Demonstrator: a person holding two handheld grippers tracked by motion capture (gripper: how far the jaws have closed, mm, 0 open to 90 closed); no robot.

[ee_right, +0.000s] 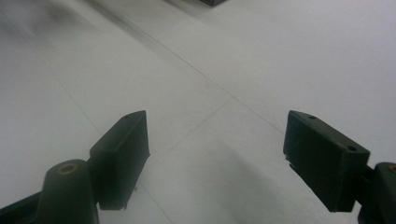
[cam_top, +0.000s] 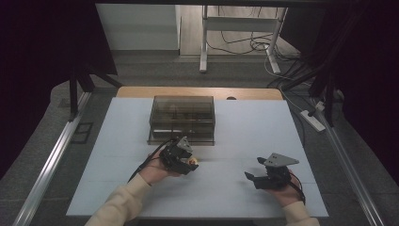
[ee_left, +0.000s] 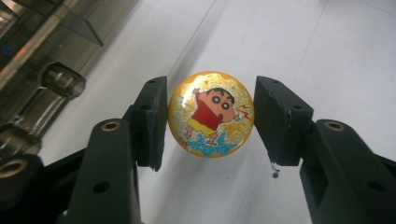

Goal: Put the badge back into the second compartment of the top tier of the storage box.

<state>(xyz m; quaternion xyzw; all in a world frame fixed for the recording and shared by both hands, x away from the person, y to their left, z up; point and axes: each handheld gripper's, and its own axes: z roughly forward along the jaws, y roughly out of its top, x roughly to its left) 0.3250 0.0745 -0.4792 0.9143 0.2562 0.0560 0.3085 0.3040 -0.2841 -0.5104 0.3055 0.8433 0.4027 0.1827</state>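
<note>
I had the left tongs [ee_left: 210,121] pinching a round yellow badge [ee_left: 211,114] with a glittery cartoon print, one pad [ee_left: 152,122] on each side of its rim. The left pad was touching the rim; on the right a hair of a gap may have remained, so I judged the grip to be light rather than firm. In the high view the badge [cam_top: 192,161] sat at the tip of those tongs [cam_top: 189,162], just in front of the smoky clear box [cam_top: 182,119] and slightly to the right of its near edge, close above the white counter [cam_top: 235,127]. I couldn't tell whether it was lifted clear or resting on the surface.

The right tongs [ee_right: 215,158] were spread wide and pinching nothing, hovering over bare counter. From above they [cam_top: 251,177] lay well to the right of the box and nearer to me.

By my reading, the pick-up of the badge was as good as done. What was left was the carry to the box and the drop inside. The box looked closed from where I watched, though its dark plastic hid the contents and the lid's seam, so opening it might have fallen to the idle right tongs.
</note>
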